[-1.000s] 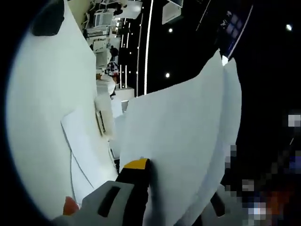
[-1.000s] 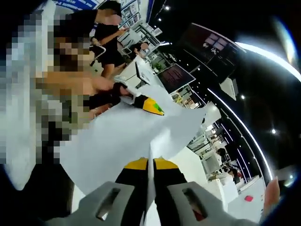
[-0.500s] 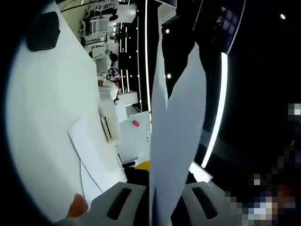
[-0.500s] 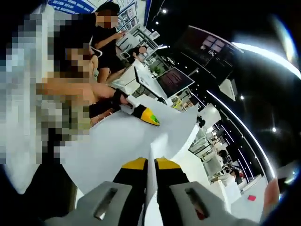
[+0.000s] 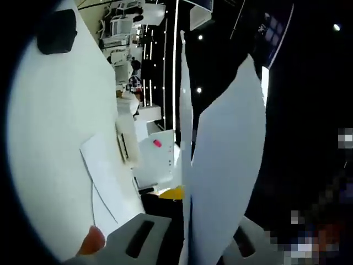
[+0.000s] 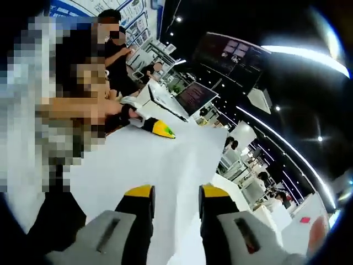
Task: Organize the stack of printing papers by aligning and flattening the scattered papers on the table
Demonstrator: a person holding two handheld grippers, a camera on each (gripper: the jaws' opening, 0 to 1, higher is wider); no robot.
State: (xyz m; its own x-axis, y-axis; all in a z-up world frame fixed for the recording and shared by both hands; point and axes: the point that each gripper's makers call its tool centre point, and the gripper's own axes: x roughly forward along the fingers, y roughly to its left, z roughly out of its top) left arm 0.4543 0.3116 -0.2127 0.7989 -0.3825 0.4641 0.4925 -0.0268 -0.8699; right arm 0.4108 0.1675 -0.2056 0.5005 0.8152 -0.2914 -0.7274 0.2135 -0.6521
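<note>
Paper stack (image 5: pixel 220 182) is held upright off the bench (image 5: pixel 55 138), pinched by left gripper (image 5: pixel 185 232). Right gripper (image 6: pixel 174 193) fingers spread, empty. Stack edges should be tapped square, then laid flat beside loose sheets (image 5: pixel 105 182).

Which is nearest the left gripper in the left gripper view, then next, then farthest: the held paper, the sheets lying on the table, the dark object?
1. Held paper, edge-on between the left gripper jaws.
2. Sheets lying on the table, left of the jaws.
3. Dark object, at the table's far end, top left.
</note>
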